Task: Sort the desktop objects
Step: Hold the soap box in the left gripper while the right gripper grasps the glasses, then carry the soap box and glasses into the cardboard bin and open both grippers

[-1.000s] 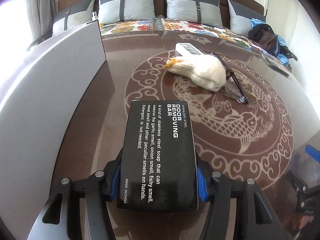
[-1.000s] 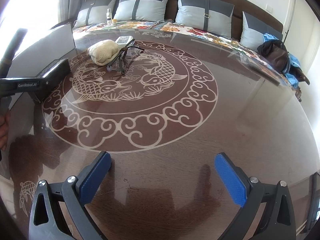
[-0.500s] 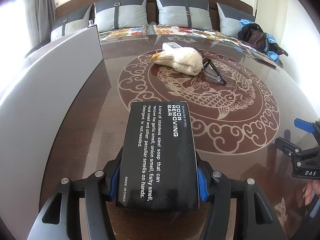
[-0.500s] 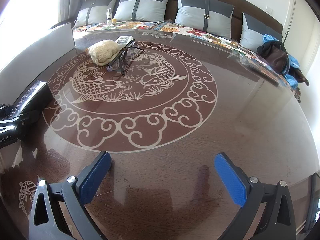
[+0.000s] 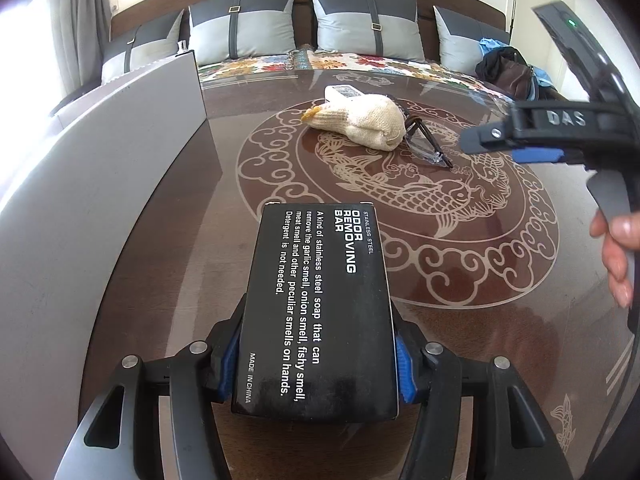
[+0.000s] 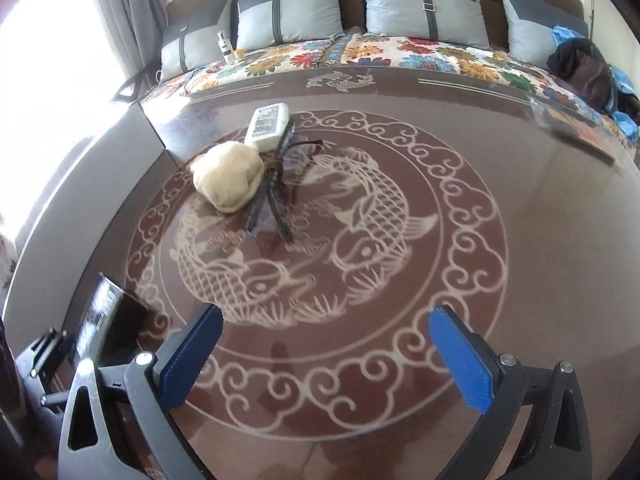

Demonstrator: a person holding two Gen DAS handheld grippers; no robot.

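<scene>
My left gripper (image 5: 316, 364) is shut on a black box (image 5: 316, 312) printed "Odor Removing Bar", its blue pads pressing both long sides, near the table's left side. The box (image 6: 108, 320) also shows at the lower left of the right wrist view. My right gripper (image 6: 326, 354) stands open with nothing between its pads, over the fish pattern. In the left wrist view the right gripper (image 5: 516, 144) comes in from the right, a hand (image 5: 618, 256) on its handle. Further back lie a cream knitted glove (image 6: 230, 180), dark glasses (image 6: 276, 204) and a white remote (image 6: 268, 120).
The brown table (image 6: 520, 184) carries a pale round fish design. A grey upright panel (image 5: 80, 200) runs along its left edge. Behind the table stands a sofa with grey cushions (image 6: 420, 4), a floral cover, a small bottle (image 6: 226, 46) and a dark bag (image 6: 584, 68).
My right gripper has moved forward toward the glove, glasses and remote and now shows large in the left wrist view. The left gripper drew back with the box, then stayed still.
</scene>
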